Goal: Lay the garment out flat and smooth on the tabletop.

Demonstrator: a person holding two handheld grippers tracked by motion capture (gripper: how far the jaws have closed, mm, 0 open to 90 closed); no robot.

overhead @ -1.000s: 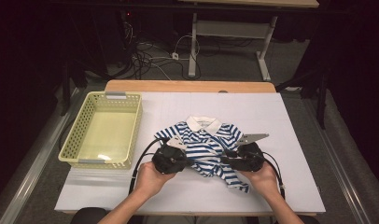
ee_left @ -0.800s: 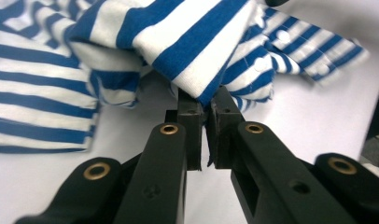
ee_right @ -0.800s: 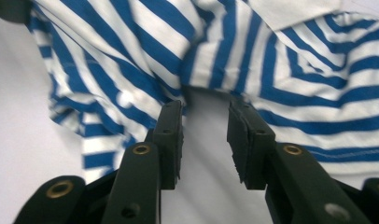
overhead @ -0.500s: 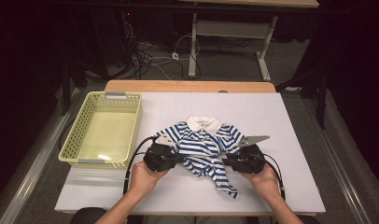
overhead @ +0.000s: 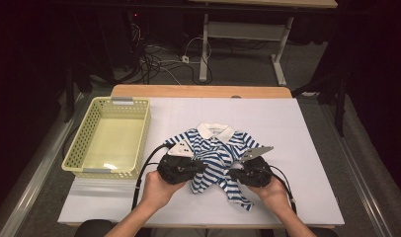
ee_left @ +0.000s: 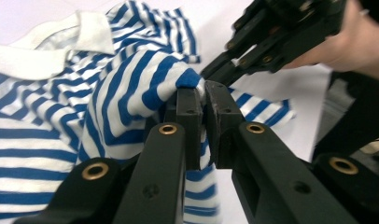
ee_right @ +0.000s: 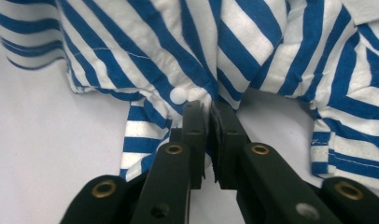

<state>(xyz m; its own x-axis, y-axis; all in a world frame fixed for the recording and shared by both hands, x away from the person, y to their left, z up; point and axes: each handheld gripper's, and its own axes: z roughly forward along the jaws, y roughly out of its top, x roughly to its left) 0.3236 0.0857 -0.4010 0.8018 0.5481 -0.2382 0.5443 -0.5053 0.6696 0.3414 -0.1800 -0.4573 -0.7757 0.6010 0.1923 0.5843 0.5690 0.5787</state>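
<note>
A small blue-and-white striped polo shirt (overhead: 216, 148) with a white collar lies crumpled at the middle of the white table (overhead: 307, 197). My left gripper (overhead: 201, 167) is shut on a raised fold of the shirt (ee_left: 131, 93) on its left side. My right gripper (overhead: 233, 173) has just been closing and now pinches the shirt's cloth (ee_right: 253, 42) beside a white button (ee_right: 177, 95). Both grippers face each other across the shirt's lower part, a short way apart. A loose strip of the shirt trails toward the table's front edge.
An empty yellow mesh basket (overhead: 141, 138) stands on the table's left side. A wooden strip (overhead: 198, 91) runs along the table's far edge. Cables lie on the floor beyond it. Bare table surface lies to the right of the shirt.
The left gripper drew slightly left with its fold, then came back toward the middle. The shirt's lower part has bunched up between the grippers, and its loose end has shifted a little left.
</note>
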